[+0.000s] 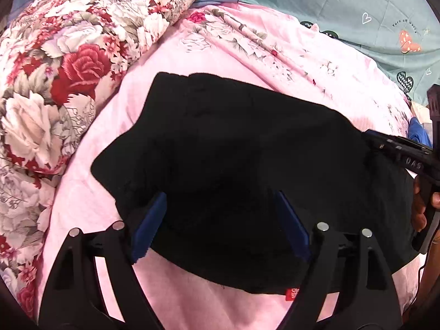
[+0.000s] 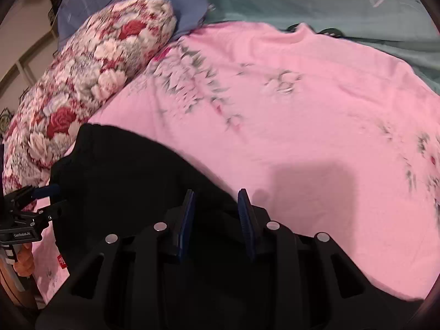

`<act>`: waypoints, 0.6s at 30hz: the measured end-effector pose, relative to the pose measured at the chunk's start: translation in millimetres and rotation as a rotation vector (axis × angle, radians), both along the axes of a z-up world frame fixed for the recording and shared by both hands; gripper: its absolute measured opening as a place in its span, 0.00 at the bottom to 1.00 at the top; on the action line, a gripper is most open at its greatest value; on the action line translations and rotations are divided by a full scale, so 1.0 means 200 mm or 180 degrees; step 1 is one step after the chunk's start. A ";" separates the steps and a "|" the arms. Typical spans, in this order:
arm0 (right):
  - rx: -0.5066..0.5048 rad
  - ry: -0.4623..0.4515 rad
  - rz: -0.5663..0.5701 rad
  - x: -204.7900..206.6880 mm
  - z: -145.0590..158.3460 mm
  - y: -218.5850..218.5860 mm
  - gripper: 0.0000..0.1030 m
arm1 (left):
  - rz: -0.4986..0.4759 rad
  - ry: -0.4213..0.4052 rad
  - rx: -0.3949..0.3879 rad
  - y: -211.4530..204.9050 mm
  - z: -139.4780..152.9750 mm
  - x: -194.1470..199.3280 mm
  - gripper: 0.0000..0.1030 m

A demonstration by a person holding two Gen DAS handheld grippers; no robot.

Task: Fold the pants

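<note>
Pink bedspread (image 2: 316, 137) across the bed, rose-print bolster (image 1: 55, 82) along the far left. Black pants (image 1: 233, 151) bunched in the middle. Left claw (image 1: 220, 220) spread wide over the near hem; right claw (image 2: 217, 214) part open, fabric between its pads.

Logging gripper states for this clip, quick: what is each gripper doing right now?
Left gripper: open, fingers spread over the black pants, gripping nothing.
Right gripper: open, narrower gap, at the pants' edge, nothing visibly pinched.
</note>
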State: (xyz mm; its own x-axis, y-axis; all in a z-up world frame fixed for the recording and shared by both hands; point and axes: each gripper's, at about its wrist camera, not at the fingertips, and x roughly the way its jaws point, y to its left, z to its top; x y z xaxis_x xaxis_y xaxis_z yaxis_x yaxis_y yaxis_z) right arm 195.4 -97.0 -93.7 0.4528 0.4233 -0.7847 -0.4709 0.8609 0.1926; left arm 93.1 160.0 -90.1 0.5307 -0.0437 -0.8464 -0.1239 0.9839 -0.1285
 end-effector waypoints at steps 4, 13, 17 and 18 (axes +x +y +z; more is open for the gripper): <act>-0.0180 0.0170 0.0075 -0.03 -0.10 0.02 0.13 | -0.0055 -0.0019 -0.0036 -0.01 -0.03 0.01 0.84; -0.0125 0.0136 0.0026 -0.05 -0.11 0.02 0.11 | -0.0082 -0.0029 -0.0063 -0.01 -0.05 0.04 0.87; 0.0156 0.0153 -0.0131 0.08 -0.05 -0.03 0.07 | -0.0065 -0.0013 -0.0093 0.00 -0.05 0.04 0.87; 0.0276 0.0128 -0.0222 0.11 -0.03 -0.06 0.07 | -0.0058 -0.0009 -0.0089 -0.01 -0.05 0.04 0.87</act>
